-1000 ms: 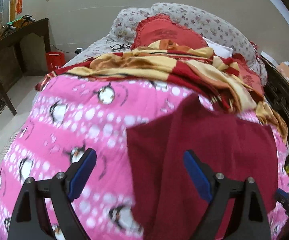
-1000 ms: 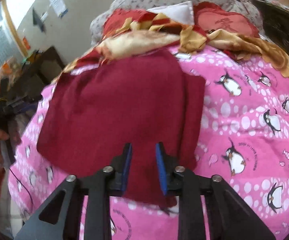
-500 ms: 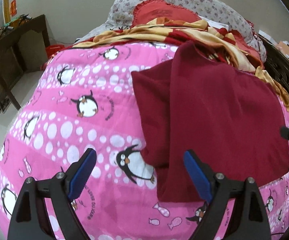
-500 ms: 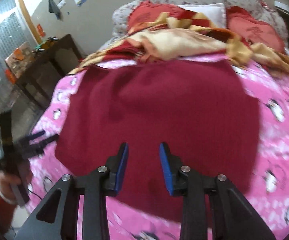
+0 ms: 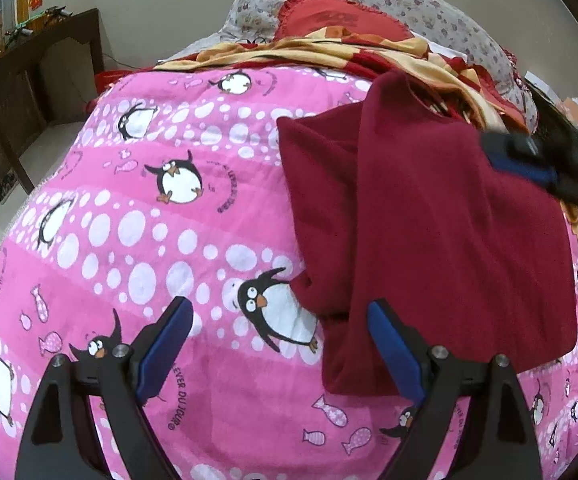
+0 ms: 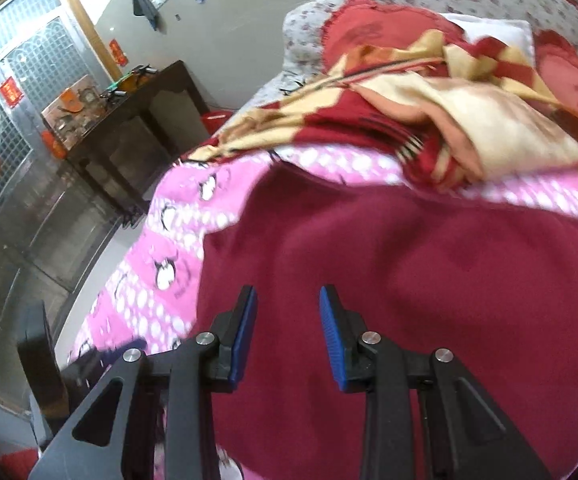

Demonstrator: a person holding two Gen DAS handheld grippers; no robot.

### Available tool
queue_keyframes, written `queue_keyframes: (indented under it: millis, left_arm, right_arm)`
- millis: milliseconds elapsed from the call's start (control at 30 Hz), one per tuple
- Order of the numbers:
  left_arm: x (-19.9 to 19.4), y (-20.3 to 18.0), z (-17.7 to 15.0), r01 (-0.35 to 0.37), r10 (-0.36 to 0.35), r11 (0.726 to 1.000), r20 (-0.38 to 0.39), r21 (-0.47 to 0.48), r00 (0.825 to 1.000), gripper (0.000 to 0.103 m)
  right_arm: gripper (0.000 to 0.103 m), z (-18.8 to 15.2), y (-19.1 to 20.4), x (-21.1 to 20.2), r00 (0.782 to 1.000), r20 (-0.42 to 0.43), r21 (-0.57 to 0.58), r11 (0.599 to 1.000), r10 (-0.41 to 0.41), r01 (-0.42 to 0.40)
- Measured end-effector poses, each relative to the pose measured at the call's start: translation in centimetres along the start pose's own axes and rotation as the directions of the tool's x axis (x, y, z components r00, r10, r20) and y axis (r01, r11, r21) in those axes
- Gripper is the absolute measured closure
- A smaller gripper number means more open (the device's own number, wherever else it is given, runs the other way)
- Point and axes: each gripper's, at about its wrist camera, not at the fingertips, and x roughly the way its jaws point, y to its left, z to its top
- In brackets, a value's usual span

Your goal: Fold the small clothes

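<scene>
A dark red garment (image 5: 441,232) lies folded flat on a pink penguin quilt (image 5: 149,216); it also shows in the right wrist view (image 6: 409,280). My left gripper (image 5: 277,312) is wide open and empty, just in front of the garment's near left corner. My right gripper (image 6: 287,296) is open and empty, hovering over the garment's near part. The right gripper also shows blurred at the right edge of the left wrist view (image 5: 529,160), above the garment's far right side.
A red-and-yellow blanket (image 5: 329,52) and pillows (image 5: 369,4) lie at the bed's far end. A dark wooden table (image 6: 129,120) stands left of the bed, by the wall and metal doors.
My left gripper drew back from the garment, which now lies farther ahead. My right gripper opened wider and swung left over the garment.
</scene>
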Motion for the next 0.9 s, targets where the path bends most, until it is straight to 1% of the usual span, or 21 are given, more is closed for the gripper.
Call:
queue_keyframes:
  millis: [67,100,233,367,467,500,533,633,767,833,867,900]
  left_arm:
    - [0.3,0.1,-0.2,0.009,-0.009,1.0,-0.006,-0.006,1.0,0.011]
    - [0.3,0.1,-0.3,0.014,-0.014,1.0,-0.008,-0.009,1.0,0.011]
    - [0.9,0.4,-0.6,0.037,-0.038,0.999,-0.012,-0.031,0.999,0.011]
    - [1.3,0.7,-0.9,0.05,-0.051,0.998,-0.013,-0.047,0.999,0.011]
    - [1.4,0.7,-0.9,0.051,-0.052,0.998,-0.007,-0.042,0.999,0.01]
    - [1.4,0.7,-0.9,0.053,-0.053,0.998,-0.005,-0.045,0.999,0.01]
    - [1.5,0.8,-1.0,0.056,-0.056,0.997,-0.003,-0.051,0.998,0.01]
    - [1.6,1.0,-0.8,0.067,-0.068,0.995,-0.005,-0.069,0.998,0.009]
    - [1.6,0.8,-0.9,0.058,-0.058,0.997,0.002,-0.049,0.998,0.009]
    - [1.6,0.8,-0.9,0.057,-0.057,0.997,0.006,-0.05,0.998,0.009]
    - [1.6,0.9,-0.9,0.059,-0.059,0.997,0.007,-0.055,0.998,0.009]
    - [1.6,0.8,-0.9,0.06,-0.06,0.997,0.007,-0.057,0.998,0.009]
  right_arm:
    - [0.046,1.2,0.5,0.9,1.0,0.022,-0.01,1.0,-0.019,0.02]
    - [0.049,1.9,0.7,1.6,0.999,0.03,-0.011,1.0,-0.021,0.021]
    - [0.05,3.9,1.0,4.0,0.999,0.028,-0.014,0.999,-0.037,0.037]
    - [0.054,5.2,1.5,7.0,0.998,0.004,-0.033,0.997,-0.066,0.066]
    - [0.054,5.6,1.5,9.6,0.992,-0.043,-0.047,0.992,-0.119,0.117]
    - [0.054,5.6,1.3,10.6,0.99,-0.066,-0.038,0.991,-0.128,0.125]
    - [0.054,5.6,1.2,10.8,0.99,-0.066,-0.031,0.992,-0.125,0.124]
    - [0.054,5.8,1.0,10.7,0.992,-0.065,-0.012,0.994,-0.112,0.112]
    - [0.054,5.5,1.5,8.6,0.993,-0.069,-0.009,0.996,-0.092,0.091]
    - [0.049,5.0,2.4,7.3,0.998,-0.057,-0.013,1.0,-0.027,0.027]
    - [0.044,4.7,3.1,6.9,0.998,-0.058,-0.036,0.999,-0.005,0.003]
    - [0.043,4.5,4.2,6.8,0.997,-0.075,-0.087,0.996,0.011,-0.017]
